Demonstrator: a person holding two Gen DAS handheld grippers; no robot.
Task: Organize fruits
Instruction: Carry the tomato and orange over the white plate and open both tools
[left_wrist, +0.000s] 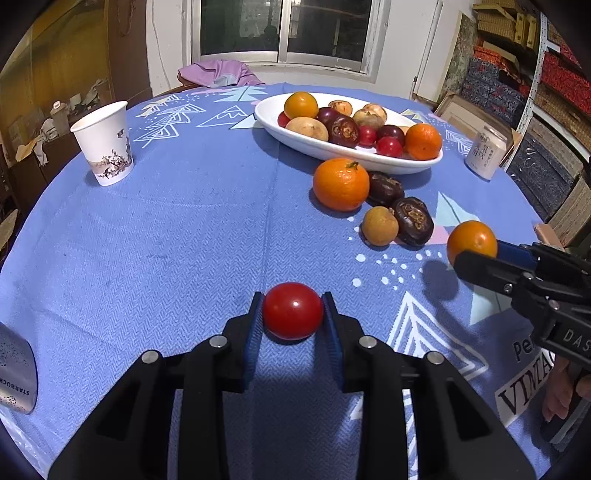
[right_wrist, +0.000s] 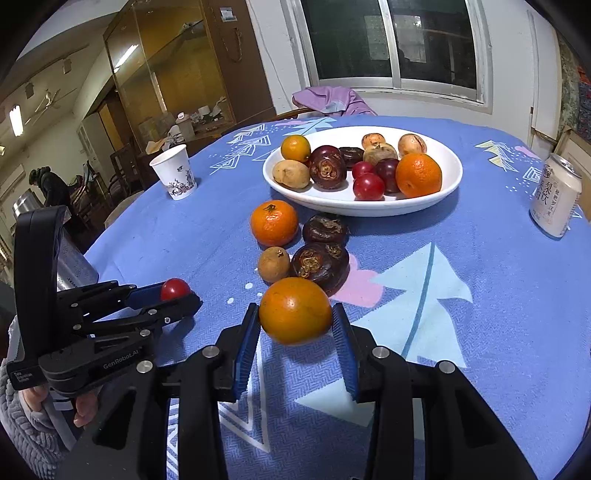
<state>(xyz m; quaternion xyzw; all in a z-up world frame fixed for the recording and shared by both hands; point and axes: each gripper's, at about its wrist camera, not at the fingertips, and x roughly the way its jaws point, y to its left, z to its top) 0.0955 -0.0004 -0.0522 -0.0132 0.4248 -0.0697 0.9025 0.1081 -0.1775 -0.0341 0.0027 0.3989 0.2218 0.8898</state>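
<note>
My left gripper is shut on a small red round fruit low over the blue tablecloth; in the right wrist view it comes in from the left with the red fruit. My right gripper is shut on a smooth orange fruit held a little above the cloth, its shadow beneath. In the left wrist view this gripper and its orange fruit are at the right. A white oval plate with several fruits lies beyond.
Loose on the cloth before the plate: a mandarin, two dark brown fruits, a small tan fruit. A paper cup stands far left, a drink can at the right, a silver tumbler near left.
</note>
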